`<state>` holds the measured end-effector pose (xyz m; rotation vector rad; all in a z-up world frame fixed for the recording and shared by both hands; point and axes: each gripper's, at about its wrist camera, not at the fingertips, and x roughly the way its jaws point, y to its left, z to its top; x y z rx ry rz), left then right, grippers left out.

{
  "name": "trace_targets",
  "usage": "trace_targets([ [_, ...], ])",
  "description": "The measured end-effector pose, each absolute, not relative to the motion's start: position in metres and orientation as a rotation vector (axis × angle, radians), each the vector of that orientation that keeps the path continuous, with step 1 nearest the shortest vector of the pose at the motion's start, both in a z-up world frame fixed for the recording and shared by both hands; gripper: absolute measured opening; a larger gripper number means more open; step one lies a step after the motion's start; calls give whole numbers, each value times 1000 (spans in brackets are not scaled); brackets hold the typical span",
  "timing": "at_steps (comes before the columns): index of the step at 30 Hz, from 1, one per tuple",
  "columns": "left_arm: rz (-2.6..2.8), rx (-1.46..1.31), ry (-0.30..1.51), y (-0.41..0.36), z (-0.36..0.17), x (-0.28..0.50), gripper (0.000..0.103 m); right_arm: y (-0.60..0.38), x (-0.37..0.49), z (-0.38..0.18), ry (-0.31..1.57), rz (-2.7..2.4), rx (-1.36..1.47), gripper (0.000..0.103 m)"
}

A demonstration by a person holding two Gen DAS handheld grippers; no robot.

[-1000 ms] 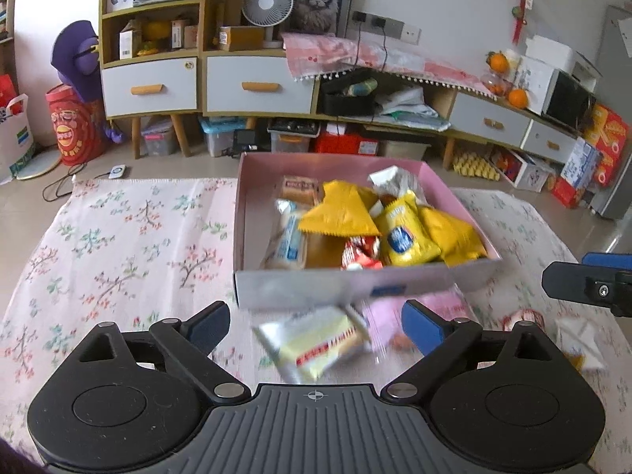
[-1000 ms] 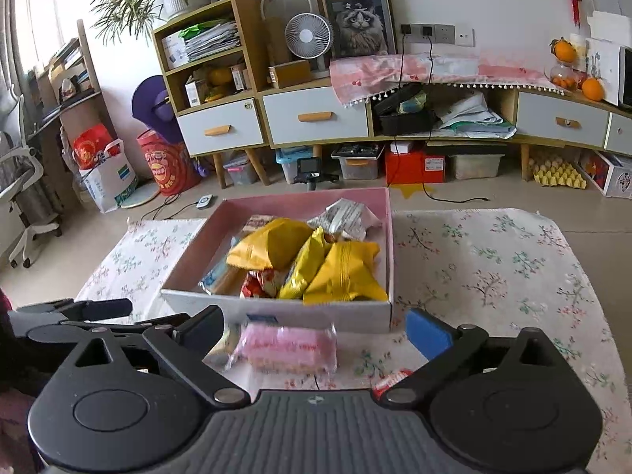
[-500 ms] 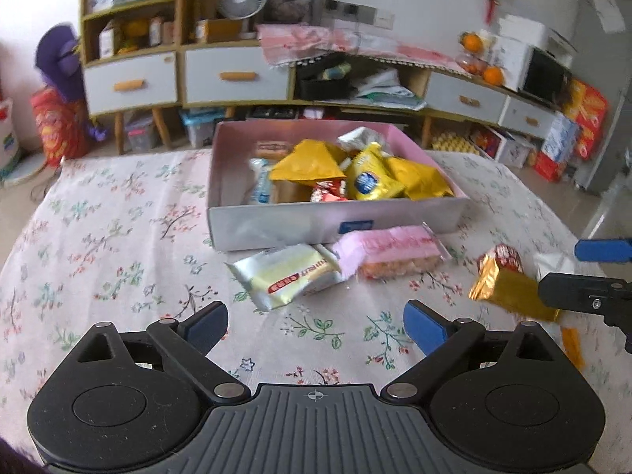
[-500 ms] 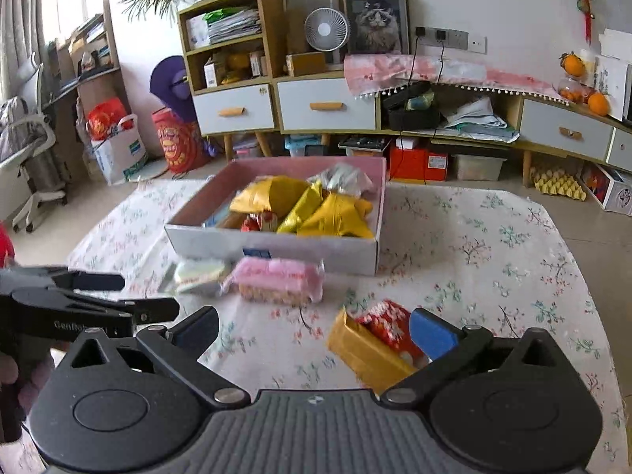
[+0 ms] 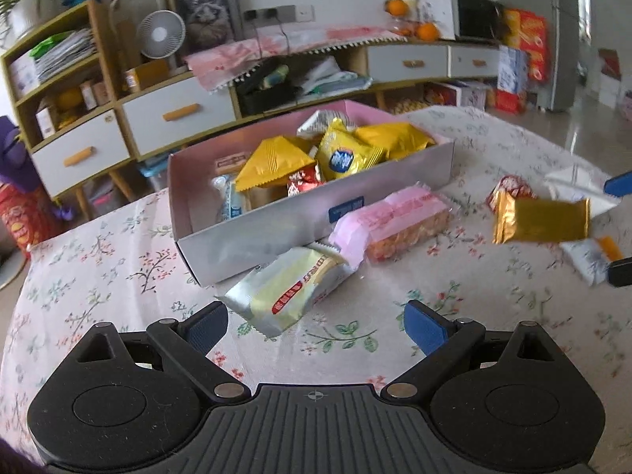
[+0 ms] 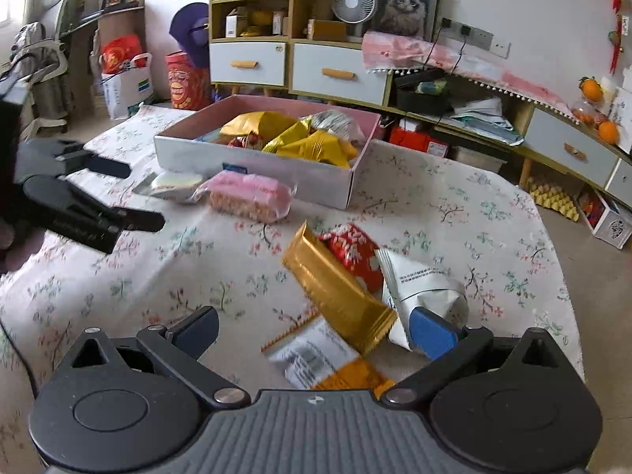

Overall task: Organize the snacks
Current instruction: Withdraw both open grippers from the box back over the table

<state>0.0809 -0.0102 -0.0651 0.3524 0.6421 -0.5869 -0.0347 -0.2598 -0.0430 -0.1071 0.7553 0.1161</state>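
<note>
A pink box (image 5: 276, 221) (image 6: 252, 166) holds several snack packets. In front of it lie a silver-yellow packet (image 5: 288, 290) (image 6: 173, 183) and a pink packet (image 5: 395, 221) (image 6: 249, 195). Further right lie a gold bar (image 5: 541, 221) (image 6: 335, 288), a red packet (image 6: 351, 251), a white pouch (image 6: 422, 284) and a white-orange packet (image 6: 324, 359). My left gripper (image 5: 316, 330) is open and empty, just before the silver-yellow packet. My right gripper (image 6: 316, 330) is open and empty, over the gold bar and white-orange packet.
The table has a floral cloth (image 5: 98, 260) (image 6: 454, 205). Behind it stand cabinets with drawers (image 5: 173, 110) (image 6: 335, 75), a fan (image 6: 353, 0) and floor clutter. The left gripper shows at the left of the right wrist view (image 6: 114, 197).
Both grippers have pulled back from the box toward the table's near side. The gold bar, red packet and white packets have come into view. Both stay open.
</note>
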Motion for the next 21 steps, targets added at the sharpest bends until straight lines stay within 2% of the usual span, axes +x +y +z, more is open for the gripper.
trace_targets([
  [10, -604, 307, 684, -3, -76, 107, 97, -263, -48, -39, 750, 142, -148, 89],
  [21, -618, 232, 725, 0, -77, 117, 95, -268, -41, -57, 896, 231, -78, 88],
])
